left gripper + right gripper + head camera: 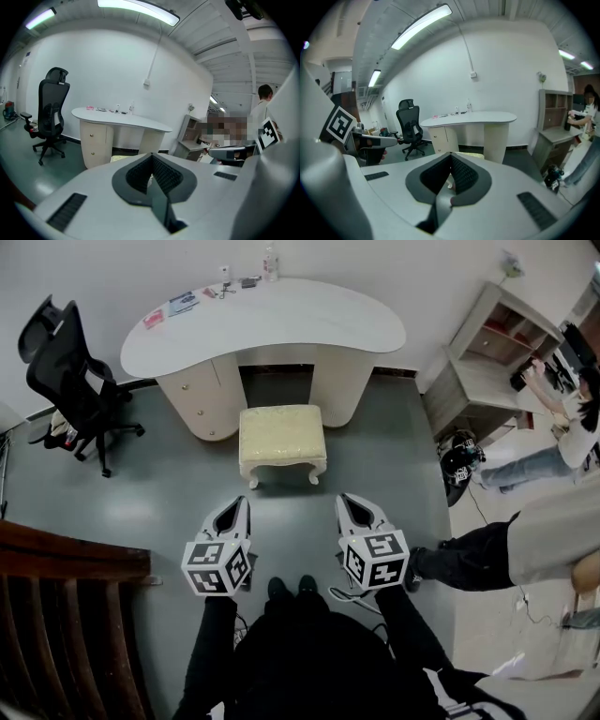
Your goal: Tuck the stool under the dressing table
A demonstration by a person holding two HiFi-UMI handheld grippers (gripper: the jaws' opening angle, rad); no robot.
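Both my left gripper [242,502] and right gripper [343,499] are closed, empty, held short of the stool [281,435] standing before the tabletop [281,329]

The cream rectangular stool [282,439] has a padded seat of finely textured cloth over smooth, painted-looking curved legs. The white kidney-shaped dressing table [309,329] has a smooth, satin top. The grey-green floor [141,493] is smooth with a soft sheen. The black office chair [66,371] looks matt. The left gripper [240,504] and right gripper [345,502] have smooth white plastic shells, and their dark pads [166,174] are ribbed and matt.
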